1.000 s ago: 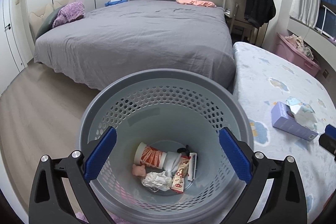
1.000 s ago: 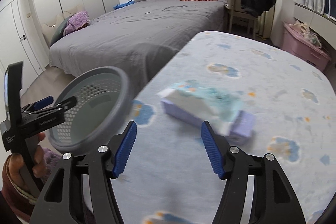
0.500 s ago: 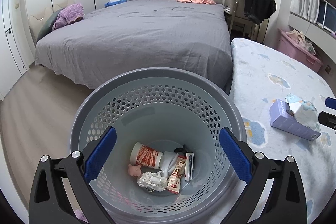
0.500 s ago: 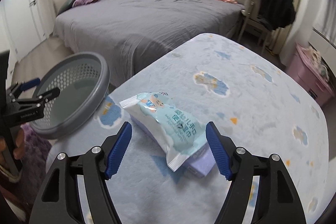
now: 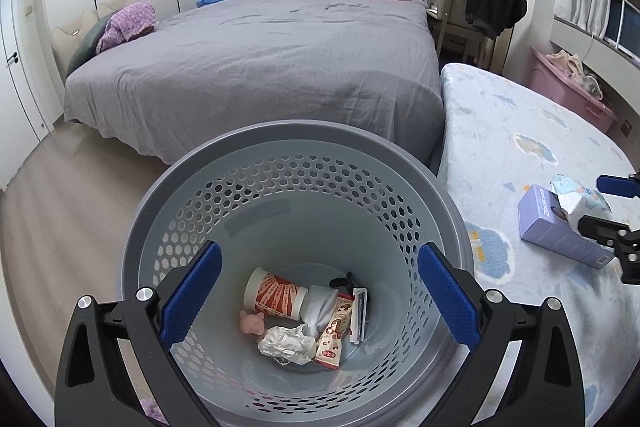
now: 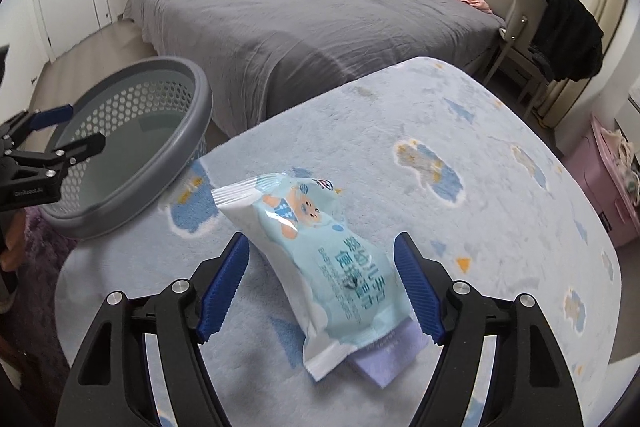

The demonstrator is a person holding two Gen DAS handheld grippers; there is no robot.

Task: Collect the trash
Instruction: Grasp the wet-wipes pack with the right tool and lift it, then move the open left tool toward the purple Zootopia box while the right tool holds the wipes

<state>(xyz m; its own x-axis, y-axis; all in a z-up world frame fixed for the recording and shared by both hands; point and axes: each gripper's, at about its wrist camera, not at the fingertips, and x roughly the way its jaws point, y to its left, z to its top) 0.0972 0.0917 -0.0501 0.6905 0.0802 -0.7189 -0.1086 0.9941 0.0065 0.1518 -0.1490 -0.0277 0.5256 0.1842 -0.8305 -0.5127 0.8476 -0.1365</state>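
Note:
A light-blue wet-wipes pack lies slanted on a lilac box on the cloud-patterned blanket. My right gripper is open and straddles the pack, with a gap at each blue pad. The left wrist view shows the same pack, box and right gripper at the far right. My left gripper stands wide open over the mouth of the grey perforated basket. Its pads grip nothing. In the basket lie a paper cup, crumpled foil and a snack wrapper.
The basket leans tilted at the blanket's left edge, with the left gripper beside it. A large grey bed fills the back. A chair with a black jacket and a pink box stand at the right.
My right gripper has rolled and moved in over the wipes pack, its jaws wider, so the pack now lies between its fingers. The left gripper and basket have hardly moved.

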